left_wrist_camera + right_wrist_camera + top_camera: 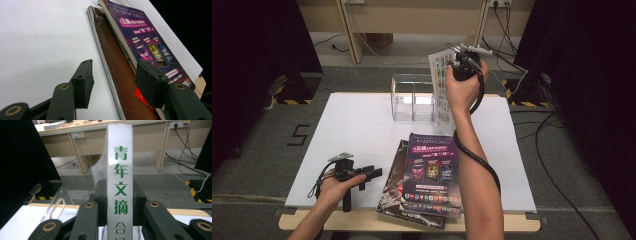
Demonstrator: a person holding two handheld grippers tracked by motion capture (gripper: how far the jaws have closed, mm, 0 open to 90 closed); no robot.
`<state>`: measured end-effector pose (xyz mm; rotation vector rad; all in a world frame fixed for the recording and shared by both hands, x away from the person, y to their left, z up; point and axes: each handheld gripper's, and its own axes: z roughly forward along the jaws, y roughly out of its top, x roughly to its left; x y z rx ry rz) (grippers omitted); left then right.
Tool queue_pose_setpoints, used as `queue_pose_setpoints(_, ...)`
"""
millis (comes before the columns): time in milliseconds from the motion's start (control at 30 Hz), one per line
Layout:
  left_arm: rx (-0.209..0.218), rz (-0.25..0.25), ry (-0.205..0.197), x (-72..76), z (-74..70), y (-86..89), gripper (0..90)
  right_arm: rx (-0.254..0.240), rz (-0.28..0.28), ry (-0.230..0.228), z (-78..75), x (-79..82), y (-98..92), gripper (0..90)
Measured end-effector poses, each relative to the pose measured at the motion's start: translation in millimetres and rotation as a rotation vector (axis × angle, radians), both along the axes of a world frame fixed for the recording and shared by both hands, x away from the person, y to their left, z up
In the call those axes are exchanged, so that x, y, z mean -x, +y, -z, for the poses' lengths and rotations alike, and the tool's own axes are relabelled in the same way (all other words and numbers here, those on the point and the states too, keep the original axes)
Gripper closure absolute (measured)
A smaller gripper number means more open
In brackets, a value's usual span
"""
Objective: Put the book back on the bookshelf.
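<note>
My right gripper [452,68] is raised over the back of the table, shut on a thick white book [441,92] that hangs upright beside a clear acrylic holder [412,97]. In the right gripper view the book's white spine [120,157] with green characters is clamped between the jaws of my right gripper [119,192]. My left gripper [371,175] rests low on the white tabletop at the front left, open. Its jaws straddle the edge of a dark brown magazine [112,57] without pressing on it. A purple magazine [142,37] lies on top of the brown one.
The stack of magazines [432,170] lies at the table's front edge, under the right forearm. The white table surface [352,130] is bare at left. The holder has two compartments; its clear wall [58,205] stands below the book. Cables trail on the floor at right.
</note>
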<state>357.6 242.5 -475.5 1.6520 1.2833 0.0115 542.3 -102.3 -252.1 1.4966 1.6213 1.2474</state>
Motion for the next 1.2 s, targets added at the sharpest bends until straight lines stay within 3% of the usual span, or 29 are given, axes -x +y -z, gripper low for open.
queue_pose_setpoints(100,0.002,-0.005,0.000,-0.1,0.0,1.8,47.3,-0.022,-0.042,-0.008,1.0,-6.9,6.3,73.9)
queue_pose_setpoints(267,0.004,-0.008,-0.001,-0.3,-1.4,3.9,47.3,-0.012,-0.061,-0.039,1.8,-15.4,9.4,73.9)
queue_pose_setpoints(800,0.009,-0.012,0.012,-1.8,3.3,5.3,47.3,-0.018,-0.026,-0.096,22.0,-41.0,-8.5,73.8)
queue_pose_setpoints(1000,0.004,-0.009,0.015,-1.9,5.2,5.2,47.3,0.005,-0.036,-0.082,36.8,-38.7,-7.5,73.6)
queue_pose_setpoints(1067,0.007,-0.010,0.019,-1.5,5.4,5.0,47.3,0.018,-0.044,-0.092,39.0,-33.9,-6.7,73.6)
queue_pose_setpoints(1100,0.011,-0.010,0.022,-1.3,6.0,5.3,47.3,0.059,-0.047,-0.097,40.1,-28.4,-4.9,73.5)
queue_pose_setpoints(1200,0.008,-0.012,0.020,-0.9,6.6,5.8,47.3,0.067,-0.051,-0.098,41.6,-19.6,-6.1,73.4)
